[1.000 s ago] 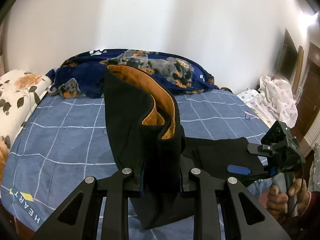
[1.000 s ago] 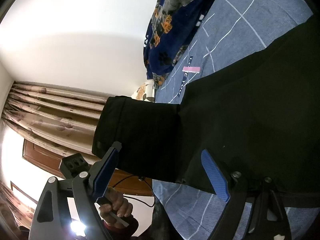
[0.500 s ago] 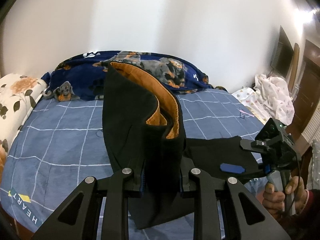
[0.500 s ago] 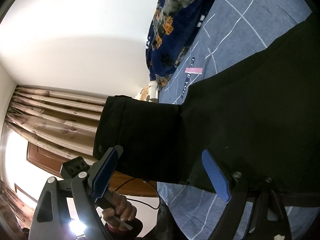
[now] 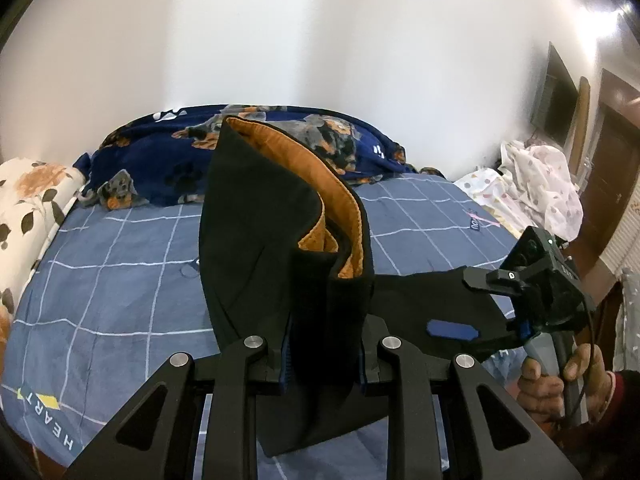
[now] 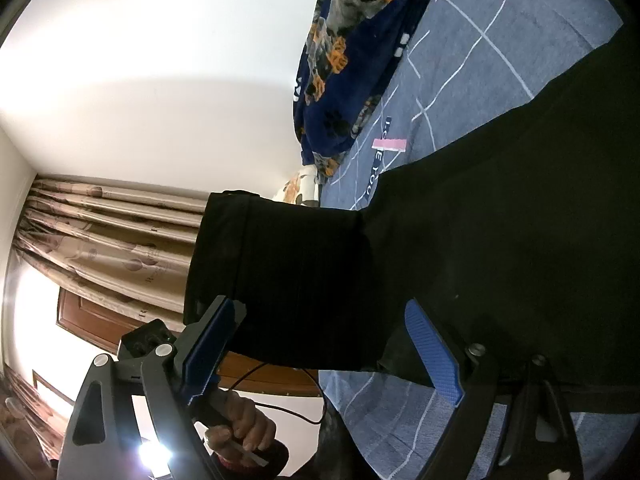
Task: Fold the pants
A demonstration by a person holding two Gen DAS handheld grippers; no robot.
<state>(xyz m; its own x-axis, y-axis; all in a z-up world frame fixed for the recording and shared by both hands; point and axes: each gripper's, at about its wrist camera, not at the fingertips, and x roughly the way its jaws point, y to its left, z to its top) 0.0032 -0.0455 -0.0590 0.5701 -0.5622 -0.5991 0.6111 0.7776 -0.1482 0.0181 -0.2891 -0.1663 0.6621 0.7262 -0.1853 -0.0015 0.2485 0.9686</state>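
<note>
The bed (image 5: 120, 280), covered by a blue checked sheet, carries most of the black pants (image 5: 272, 264), which lie spread toward the right side while one end is raised off it. That raised end is a thick bundle showing an orange fleece lining (image 5: 340, 216), so the garment looks soft, limp and fairly heavy for cloth: it will sag wherever it is unsupported and will not hold a crease by stiffness. The lining probably makes the layers grip one another, not slide. The left gripper (image 5: 324, 364) is clamped narrowly on this bundle, pads pressing the folded layers from both sides. The right gripper (image 6: 328, 352) stands wide, its 2 blue pads (image 6: 432, 356) either side of a hanging black cuff without pressing it. A sound hold for it would be the doubled hem edge of that cuff, taking every layer together.
</note>
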